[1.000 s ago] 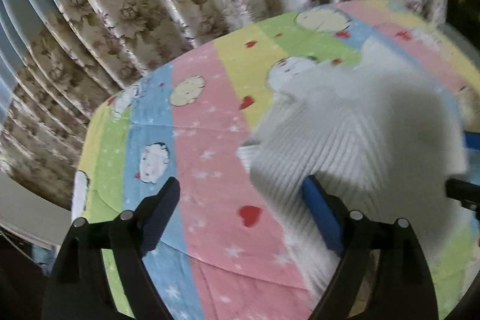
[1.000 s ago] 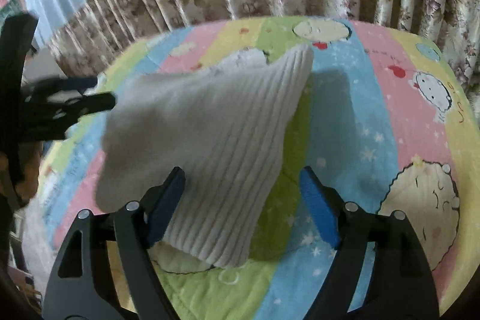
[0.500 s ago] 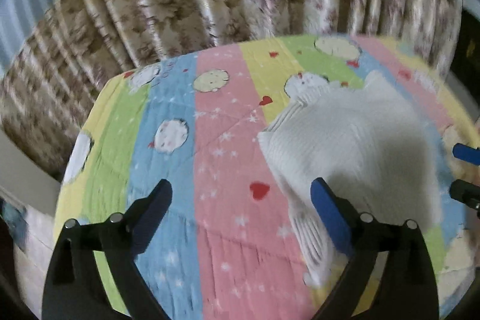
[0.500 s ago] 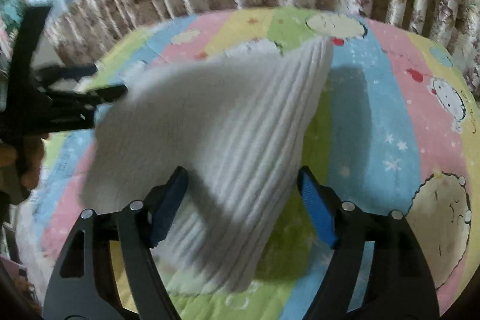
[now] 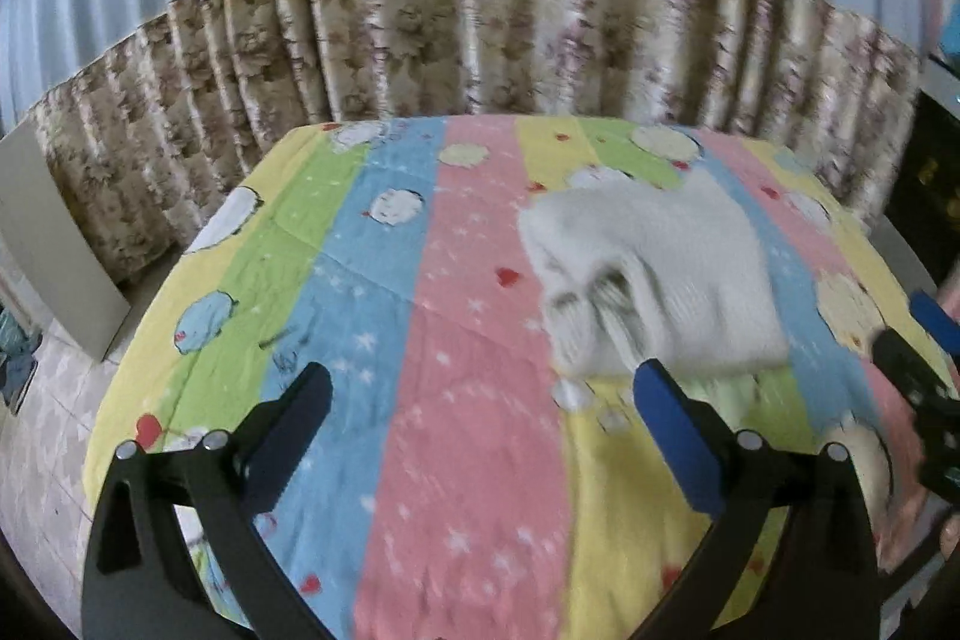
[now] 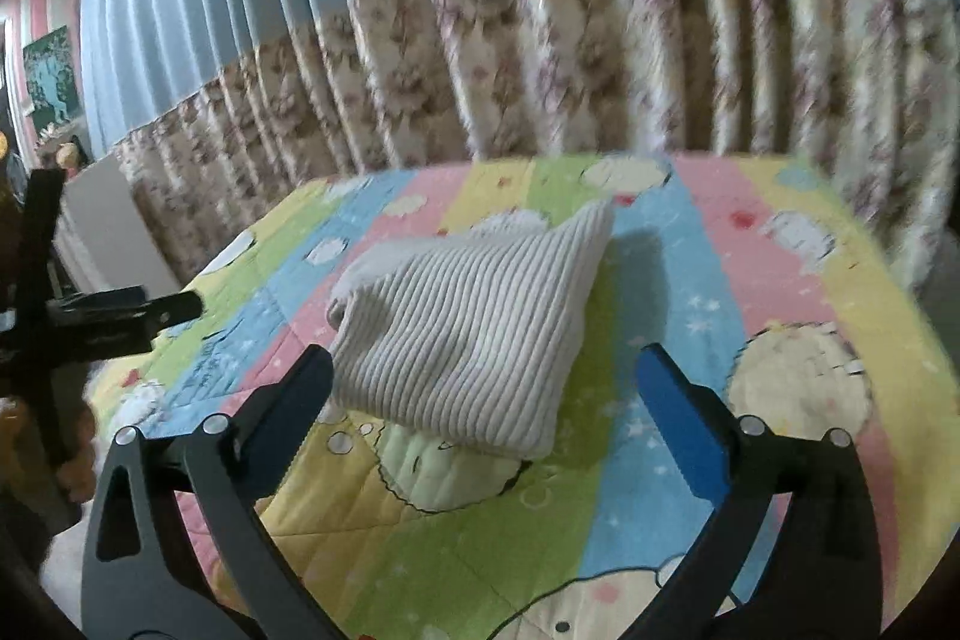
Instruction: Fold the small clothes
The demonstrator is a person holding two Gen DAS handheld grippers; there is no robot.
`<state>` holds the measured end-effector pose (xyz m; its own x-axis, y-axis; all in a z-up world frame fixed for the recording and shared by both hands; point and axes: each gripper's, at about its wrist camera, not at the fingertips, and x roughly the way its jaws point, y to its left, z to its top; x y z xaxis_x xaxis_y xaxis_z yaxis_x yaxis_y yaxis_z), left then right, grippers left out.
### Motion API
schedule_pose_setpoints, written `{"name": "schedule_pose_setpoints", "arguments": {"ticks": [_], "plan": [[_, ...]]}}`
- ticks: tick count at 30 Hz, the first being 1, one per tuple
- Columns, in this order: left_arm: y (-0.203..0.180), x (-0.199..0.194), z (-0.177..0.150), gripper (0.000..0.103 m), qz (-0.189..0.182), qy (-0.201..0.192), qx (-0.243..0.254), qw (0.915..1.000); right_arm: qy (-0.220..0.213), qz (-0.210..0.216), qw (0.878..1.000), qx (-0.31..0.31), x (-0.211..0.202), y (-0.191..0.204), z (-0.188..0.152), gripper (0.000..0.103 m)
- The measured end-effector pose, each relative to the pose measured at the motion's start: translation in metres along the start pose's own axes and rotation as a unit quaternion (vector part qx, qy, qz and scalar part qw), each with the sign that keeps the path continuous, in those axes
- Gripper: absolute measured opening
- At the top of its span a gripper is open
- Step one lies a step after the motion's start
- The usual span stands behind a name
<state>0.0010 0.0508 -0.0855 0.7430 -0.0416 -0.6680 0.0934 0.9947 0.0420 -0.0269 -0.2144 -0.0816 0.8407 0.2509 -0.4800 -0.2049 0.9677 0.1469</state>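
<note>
So, left to right:

Left gripper [image 5: 480,403]: black frame, blue pads, jaws opening wide over a pink stripe; nothing between them, the garment lies past the right pad.

Right gripper [image 6: 483,385]: same black-and-blue build, jaws opening; the garment's near edge shows in the gap, but the pads do not press it. It is released.

Garment: a small white ribbed knit [image 6: 474,334], thick and soft, folded into a rough wedge with one corner peaked up toward the curtain. It rests near the middle of the quilt, free of both tools.

Knit in the left view [image 5: 654,280]: blurred; a dark hollow at its near-left edge may be a sleeve or cuff opening, hard to say.

Surface: a quilted bedspread [image 5: 468,460] in lengthwise stripes of yellow, green, blue and pink, printed with round cartoon figures, stars and red hearts.

Room: pleated curtain [image 6: 540,70], plain blue above, shiny beige floral below, hanging behind the bed.

Left view only: pale patterned floor [image 5: 42,436] and a flat grey board [image 5: 54,250] leaning by the curtain; the right gripper's blue pad at the right edge.

Right view only: a pink striped wall with a green picture [image 6: 51,79] far left; the left gripper seen from the side.
</note>
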Motion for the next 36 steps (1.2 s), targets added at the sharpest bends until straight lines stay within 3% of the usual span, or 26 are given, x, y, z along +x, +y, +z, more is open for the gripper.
{"name": "schedule_pose_setpoints", "arguments": {"ticks": [2,7,12,18,21,28,36], "plan": [[-0.013,-0.009,-0.010,0.101,0.007,0.004,0.015,0.9999,-0.017,-0.016,1.000,-0.012,-0.010,0.009,-0.010,0.100],[-0.034,-0.026,-0.029,0.101,0.030,-0.011,0.039,0.9987,0.018,-0.052,0.998,0.011,-0.018,0.016,-0.022,0.100],[-0.031,-0.035,-0.036,0.101,0.002,0.015,0.012,0.9998,0.027,-0.089,0.995,0.035,-0.038,0.019,-0.027,0.100],[-0.029,-0.061,-0.036,0.101,0.015,0.002,0.007,0.9999,0.029,-0.129,0.991,0.037,-0.063,0.026,-0.026,0.100],[-0.029,-0.071,-0.034,0.101,0.002,0.002,0.009,1.0000,0.023,-0.145,0.989,0.034,-0.075,0.031,-0.024,0.100],[-0.021,-0.094,-0.025,0.101,-0.033,-0.021,-0.021,0.9990,0.001,-0.165,0.986,0.009,-0.099,0.046,-0.012,0.100],[-0.019,-0.112,-0.013,0.101,0.007,-0.045,-0.021,0.9987,0.009,-0.163,0.986,0.022,-0.106,0.047,-0.005,0.100]]}}
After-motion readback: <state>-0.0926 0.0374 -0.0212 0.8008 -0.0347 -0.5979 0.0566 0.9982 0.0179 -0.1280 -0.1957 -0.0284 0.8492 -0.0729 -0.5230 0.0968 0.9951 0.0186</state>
